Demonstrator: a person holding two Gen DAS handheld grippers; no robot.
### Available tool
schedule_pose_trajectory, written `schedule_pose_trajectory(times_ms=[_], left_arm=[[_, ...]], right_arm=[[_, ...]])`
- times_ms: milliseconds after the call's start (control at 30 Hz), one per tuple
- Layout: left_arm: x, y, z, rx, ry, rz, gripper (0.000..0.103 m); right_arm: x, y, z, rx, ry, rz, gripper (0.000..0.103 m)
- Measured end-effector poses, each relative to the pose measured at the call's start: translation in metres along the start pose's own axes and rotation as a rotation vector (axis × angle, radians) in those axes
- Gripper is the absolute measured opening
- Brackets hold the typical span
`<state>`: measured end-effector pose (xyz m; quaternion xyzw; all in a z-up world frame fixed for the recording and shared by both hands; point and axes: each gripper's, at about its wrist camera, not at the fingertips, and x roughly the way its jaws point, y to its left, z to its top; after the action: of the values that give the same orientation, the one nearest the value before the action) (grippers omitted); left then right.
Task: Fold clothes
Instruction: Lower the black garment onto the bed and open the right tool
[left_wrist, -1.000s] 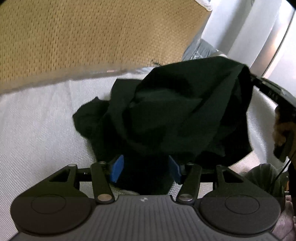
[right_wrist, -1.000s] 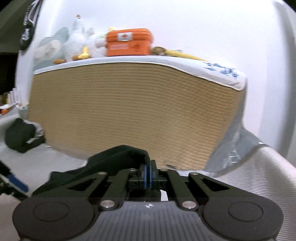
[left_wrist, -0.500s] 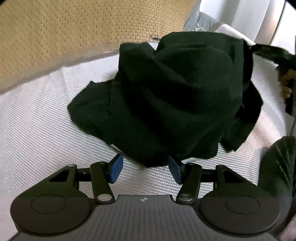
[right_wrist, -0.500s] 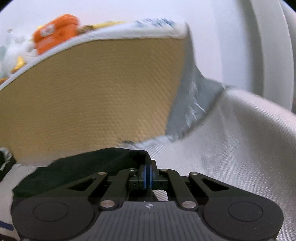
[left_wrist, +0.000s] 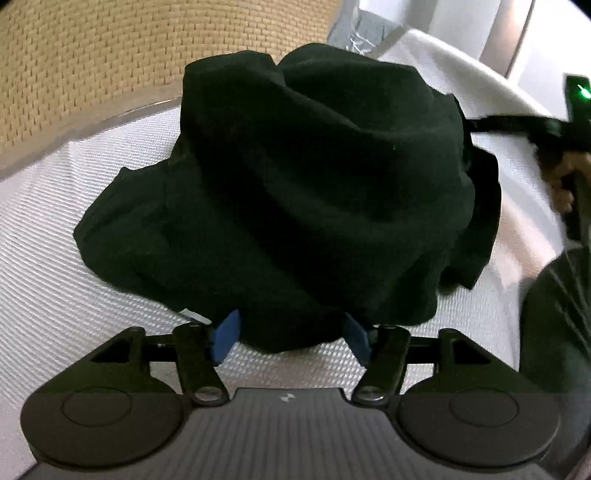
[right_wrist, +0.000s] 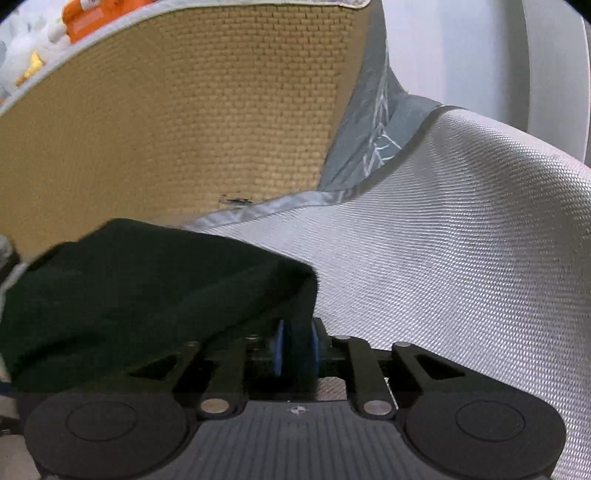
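Clothes here come down to one black garment (left_wrist: 317, 192), lying in a loose, rumpled heap on the white woven bedsheet (left_wrist: 66, 258), close to the tan mesh side of the raised mattress (left_wrist: 92, 59) behind it. It sits bunched rather than flat, so by my reading you have only just set it down and the folding proper has not begun; it wants spreading first.

Your left claw (left_wrist: 291, 338) stands wide, its jaws having just been opening, with the near hem of the garment lying between the blue pads (left_wrist: 226, 334) but not pinched. That looks like a release: the cloth rests on the sheet under its own weight.

Your right claw (right_wrist: 295, 347) is narrow and has just been opening too. A dark fold of the garment (right_wrist: 147, 288) still sits between its pads, and you can see a slim gap at each side, so I judge the grip has been let go there as well, with the cloth merely draped over the fingers.

A small white tag (left_wrist: 192, 314) peeks out at the garment's near edge, a handy marker for finding the hem.
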<state>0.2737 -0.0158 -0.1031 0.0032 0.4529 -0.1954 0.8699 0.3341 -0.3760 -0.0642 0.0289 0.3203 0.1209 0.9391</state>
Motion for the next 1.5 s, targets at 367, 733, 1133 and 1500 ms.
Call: schedule_pose_trajectory(times_ms=[367,733,1133,1500], left_arm=[[-0.007,0.000,0.005,0.034,-0.054,0.066,0.021],[-0.032,0.005,0.019,-0.035,-0.197,0.031,0.017],[-0.058,0.006,0.025,-0.091,-0.295,0.011,0.006],[-0.052,0.017,0.022,-0.099,-0.226,0.065,0.008]], right_arm=[[-0.051,0.037,-0.012,-0.129,-0.135,0.063,0.029],[-0.073,0.155,-0.052,-0.517,-0.161,0.290,0.045],[-0.055,0.204,-0.094,-0.652,-0.103,0.311,0.046],[-0.041,0.225,-0.118,-0.846,-0.075,0.274,0.051]])
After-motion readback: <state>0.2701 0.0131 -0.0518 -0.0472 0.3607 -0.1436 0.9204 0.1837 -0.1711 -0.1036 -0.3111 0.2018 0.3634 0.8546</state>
